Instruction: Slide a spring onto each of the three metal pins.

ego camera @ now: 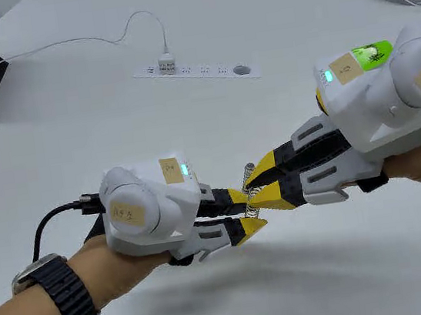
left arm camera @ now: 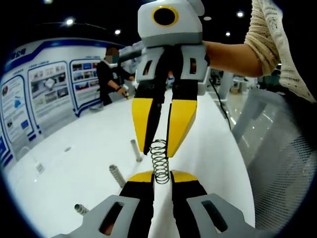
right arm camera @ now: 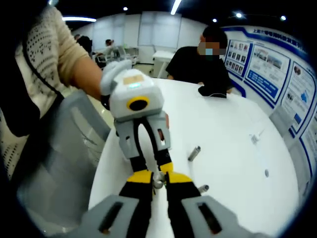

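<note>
The spring (left arm camera: 159, 161) is held off the table (left arm camera: 74, 148), at the spot where the two grippers meet nose to nose. The left gripper (ego camera: 247, 210) has its jaws drawn in to the width of the coils at one end. The right gripper (ego camera: 260, 188) pinches the other end the same way, so each clamps the spring. In the left gripper view the spring's long axis runs from that gripper's own tips straight to the opposing ones. Whether anything runs inside the coils cannot be made out.

All the pins lie off to one side, to the left gripper's left (the right gripper's right), down on the table. The bare pin (left arm camera: 134, 150) looks smooth and is the one closest to the meeting jaw tips. The middle pin (left arm camera: 116, 175) already shows coils around it, and the third pin (left arm camera: 80, 209) seems ribbed too, though it is too small to be sure.

The coming move likely turns on swinging the spring's axis into line with the bare pin, which appears to stand up from the table. Neither hand is clearly nearer.
</note>
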### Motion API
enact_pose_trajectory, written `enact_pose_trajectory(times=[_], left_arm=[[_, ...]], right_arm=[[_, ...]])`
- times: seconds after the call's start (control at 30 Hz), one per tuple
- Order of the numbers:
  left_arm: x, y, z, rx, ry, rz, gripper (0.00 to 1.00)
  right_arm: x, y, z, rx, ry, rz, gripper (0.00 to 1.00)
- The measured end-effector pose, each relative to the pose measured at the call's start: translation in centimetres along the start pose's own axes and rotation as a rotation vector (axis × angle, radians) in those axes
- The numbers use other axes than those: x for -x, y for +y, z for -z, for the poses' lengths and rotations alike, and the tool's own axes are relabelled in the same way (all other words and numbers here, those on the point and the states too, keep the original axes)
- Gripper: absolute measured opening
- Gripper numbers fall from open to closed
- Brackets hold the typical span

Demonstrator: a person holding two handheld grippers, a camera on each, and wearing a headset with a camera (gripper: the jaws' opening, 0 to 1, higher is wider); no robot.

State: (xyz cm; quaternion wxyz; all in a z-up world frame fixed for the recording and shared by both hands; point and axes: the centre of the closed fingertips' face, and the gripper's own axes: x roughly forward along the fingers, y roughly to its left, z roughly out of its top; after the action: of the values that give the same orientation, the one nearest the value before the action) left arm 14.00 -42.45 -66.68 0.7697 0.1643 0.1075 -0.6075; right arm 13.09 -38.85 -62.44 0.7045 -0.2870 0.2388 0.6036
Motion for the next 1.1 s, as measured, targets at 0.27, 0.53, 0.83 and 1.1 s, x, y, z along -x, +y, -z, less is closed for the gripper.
enact_pose_trajectory(times=[0.27, 0.53, 0.83, 1.1], left_arm=[[0.6, 0.4, 0.4, 0.039, -0.006, -0.018, 0.22], [1.8, 1.4, 1.3, 0.081, -0.007, -0.064, 0.29], [2.7, 1.9, 1.6, 0.108, -0.012, -0.098, 0.35], [3.3, 2.1, 1.9, 0.135, -0.019, -0.122, 0.39]], right_arm=[[1.2, -1.2, 0.9, -0.02, 0.015, 0.036, 0.11], [2.9, -3.0, 1.7, -0.042, 0.026, 0.091, 0.11], [4.5, -5.2, 2.4, -0.063, 0.036, 0.147, 0.11], [5.2, -7.2, 3.8, -0.091, 0.061, 0.2, 0.11]])
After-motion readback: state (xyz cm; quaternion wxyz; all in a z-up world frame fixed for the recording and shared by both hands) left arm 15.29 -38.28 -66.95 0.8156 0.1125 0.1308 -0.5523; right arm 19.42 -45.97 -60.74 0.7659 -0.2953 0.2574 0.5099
